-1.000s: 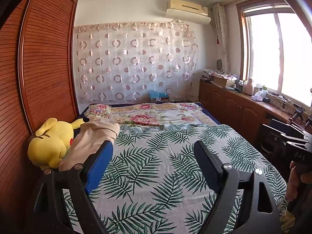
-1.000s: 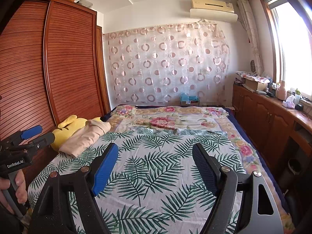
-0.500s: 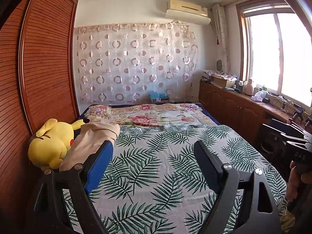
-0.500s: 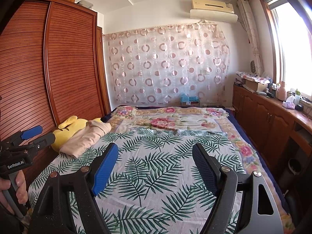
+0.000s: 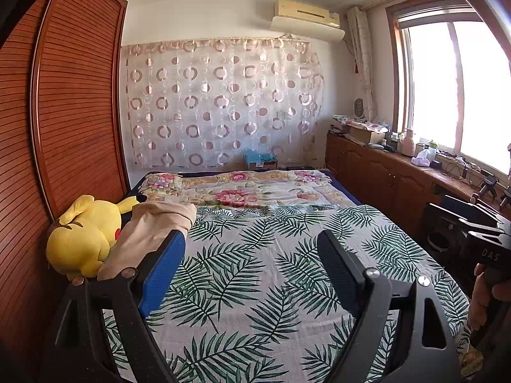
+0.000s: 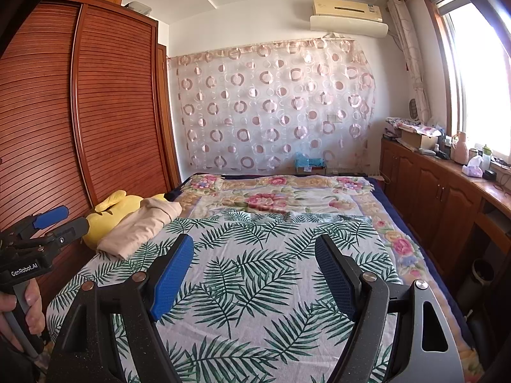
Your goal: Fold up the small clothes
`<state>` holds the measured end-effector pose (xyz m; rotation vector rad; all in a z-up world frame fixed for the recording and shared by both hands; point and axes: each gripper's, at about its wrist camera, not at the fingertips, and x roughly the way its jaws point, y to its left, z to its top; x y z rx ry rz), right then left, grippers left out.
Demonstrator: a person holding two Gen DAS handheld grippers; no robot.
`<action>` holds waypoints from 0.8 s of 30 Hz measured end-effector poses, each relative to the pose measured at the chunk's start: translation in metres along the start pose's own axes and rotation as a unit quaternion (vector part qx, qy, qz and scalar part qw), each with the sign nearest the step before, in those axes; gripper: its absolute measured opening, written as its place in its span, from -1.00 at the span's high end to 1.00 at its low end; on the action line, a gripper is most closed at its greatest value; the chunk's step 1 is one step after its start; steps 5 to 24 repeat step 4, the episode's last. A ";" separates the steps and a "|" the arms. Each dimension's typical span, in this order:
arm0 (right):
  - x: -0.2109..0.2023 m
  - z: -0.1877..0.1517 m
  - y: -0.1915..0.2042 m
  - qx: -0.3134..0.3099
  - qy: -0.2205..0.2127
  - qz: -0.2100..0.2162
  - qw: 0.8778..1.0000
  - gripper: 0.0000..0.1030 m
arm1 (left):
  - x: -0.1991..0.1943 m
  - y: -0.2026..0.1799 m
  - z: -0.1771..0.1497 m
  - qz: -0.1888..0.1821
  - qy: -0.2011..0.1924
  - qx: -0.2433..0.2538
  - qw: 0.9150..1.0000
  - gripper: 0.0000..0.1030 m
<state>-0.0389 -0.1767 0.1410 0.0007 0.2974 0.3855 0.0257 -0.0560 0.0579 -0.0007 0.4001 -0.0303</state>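
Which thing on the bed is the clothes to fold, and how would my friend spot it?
Find the big bed with the palm-leaf sheet, then look at its left edge beside the brown slatted wardrobe. There lies a beige garment, bunched up and leaning on a yellow plush toy. It is the only plain, pale cloth there; the toy is bright yellow and the sheet is leafy.

Left gripper [image 5: 252, 255] jaws spread above the leaf-print sheet [image 5: 271, 274]; beige garment [image 5: 150, 233] seemingly touching yellow plush [image 5: 84, 239].
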 end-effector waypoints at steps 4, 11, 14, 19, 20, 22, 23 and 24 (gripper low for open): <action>0.000 0.000 0.000 0.000 0.001 0.000 1.000 -0.55 | 0.000 0.000 -0.001 0.001 -0.001 0.001 1.000 -0.65; 0.000 0.000 0.000 0.000 0.001 0.000 1.000 -0.55 | 0.000 0.000 -0.001 0.001 -0.001 0.001 1.000 -0.65; 0.000 0.000 0.000 0.000 0.001 0.000 1.000 -0.55 | 0.000 0.000 -0.001 0.001 -0.001 0.001 1.000 -0.65; 0.000 0.000 0.000 0.000 0.001 0.000 1.000 -0.55 | 0.000 0.000 -0.001 0.001 -0.001 0.001 1.000 -0.65; 0.000 0.000 0.000 0.000 0.001 0.000 1.000 -0.55 | 0.000 0.000 -0.001 0.001 -0.001 0.001 1.000 -0.65; 0.000 0.000 0.000 0.000 0.001 0.000 1.000 -0.55 | 0.000 0.000 -0.001 0.001 -0.001 0.001 1.000 -0.65; 0.000 0.000 0.000 0.000 0.001 0.000 1.000 -0.55 | 0.000 0.000 -0.001 0.001 -0.001 0.001 1.000 -0.65; 0.000 0.000 0.000 0.000 0.001 0.000 1.000 -0.55 | 0.000 0.000 -0.001 0.001 -0.001 0.001 1.000 -0.65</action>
